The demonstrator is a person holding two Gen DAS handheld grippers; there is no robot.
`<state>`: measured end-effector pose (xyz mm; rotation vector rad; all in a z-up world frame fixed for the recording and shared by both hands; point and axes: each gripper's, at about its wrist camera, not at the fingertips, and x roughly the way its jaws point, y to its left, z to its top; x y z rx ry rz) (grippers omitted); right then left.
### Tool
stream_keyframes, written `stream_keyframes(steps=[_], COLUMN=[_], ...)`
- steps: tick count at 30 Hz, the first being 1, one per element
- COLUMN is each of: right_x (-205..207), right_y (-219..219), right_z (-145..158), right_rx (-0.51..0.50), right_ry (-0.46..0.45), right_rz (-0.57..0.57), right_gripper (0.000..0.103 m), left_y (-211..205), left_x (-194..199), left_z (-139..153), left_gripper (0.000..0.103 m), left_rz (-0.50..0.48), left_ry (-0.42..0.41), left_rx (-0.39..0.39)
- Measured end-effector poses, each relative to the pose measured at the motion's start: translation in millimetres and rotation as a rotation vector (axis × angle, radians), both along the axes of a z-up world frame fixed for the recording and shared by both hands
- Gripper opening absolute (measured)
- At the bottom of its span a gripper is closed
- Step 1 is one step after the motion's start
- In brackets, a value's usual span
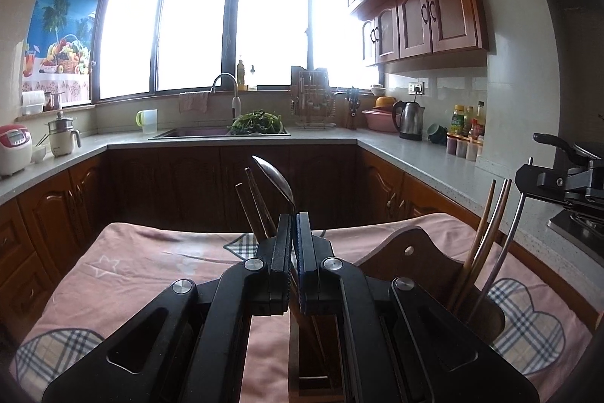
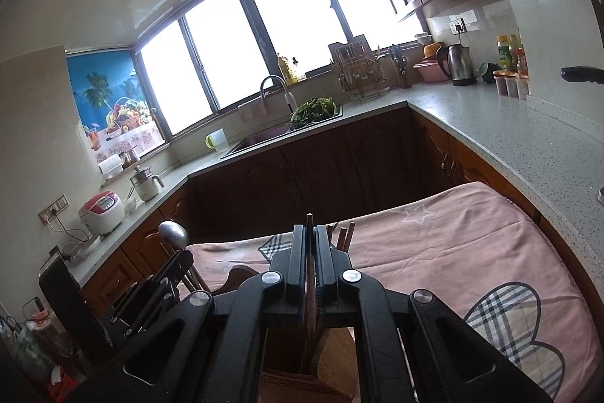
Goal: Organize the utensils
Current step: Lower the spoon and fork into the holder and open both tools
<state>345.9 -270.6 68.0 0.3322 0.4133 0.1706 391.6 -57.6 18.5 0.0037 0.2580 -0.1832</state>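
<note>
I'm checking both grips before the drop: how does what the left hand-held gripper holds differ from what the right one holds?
The left hand-held gripper is shut on a metal spoon, shiny with a broad bowl; the right hand-held gripper is shut on a chopstick, brown, thin and straight. The spoon leans left above the jaws; the chopstick stands nearly straight. Both are held over the wooden holder.

The right gripper (image 2: 310, 237) is clamped on a dark chopstick (image 2: 310, 274) standing upright over a wooden utensil holder (image 2: 302, 380) on a pink cloth (image 2: 453, 244). More chopsticks (image 2: 346, 235) rise just behind. At left, the left gripper (image 2: 177, 263) grips a metal spoon (image 2: 173, 232).
</note>
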Motion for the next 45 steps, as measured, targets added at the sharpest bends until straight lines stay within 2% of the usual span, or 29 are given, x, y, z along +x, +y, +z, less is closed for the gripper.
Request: stream_keyframes(steps=[7, 17, 33, 38, 41, 43, 44, 45], right_x=[-1, -1, -2, 4, 6, 5, 4, 3], right_y=[-4, -2, -5, -4, -4, -5, -6, -6], right_z=[-6, -6, -10, -13, -16, -18, -18, -17], right_rx=[0.019, 0.021, 0.015, 0.019, 0.030, 0.046, 0.049, 0.054], right_ry=[0.022, 0.034, 0.044, 0.064, 0.079, 0.083, 0.082, 0.077], right_rz=[-0.010, -0.002, -0.012, 0.001, 0.003, 0.003, 0.002, 0.001], right_gripper=[0.004, 0.004, 0.005, 0.010, 0.010, 0.014, 0.024, 0.031], left_y=[4, 7, 9, 11, 11, 12, 13, 14], left_x=[-5, -16, -16, -16, -18, -20, -21, -24], left_z=[1, -4, -15, -17, -15, -14, -12, -11], left_gripper=[0.002, 0.002, 0.002, 0.003, 0.010, 0.029, 0.047, 0.054], left_rz=[-0.024, -0.071, -0.090, -0.093, -0.094, -0.092, -0.083, -0.074], left_ry=[0.017, 0.051, 0.124, 0.141, 0.143, 0.139, 0.132, 0.121], left_rx=[-0.024, -0.021, -0.052, -0.067, -0.073, -0.077, -0.080, -0.082])
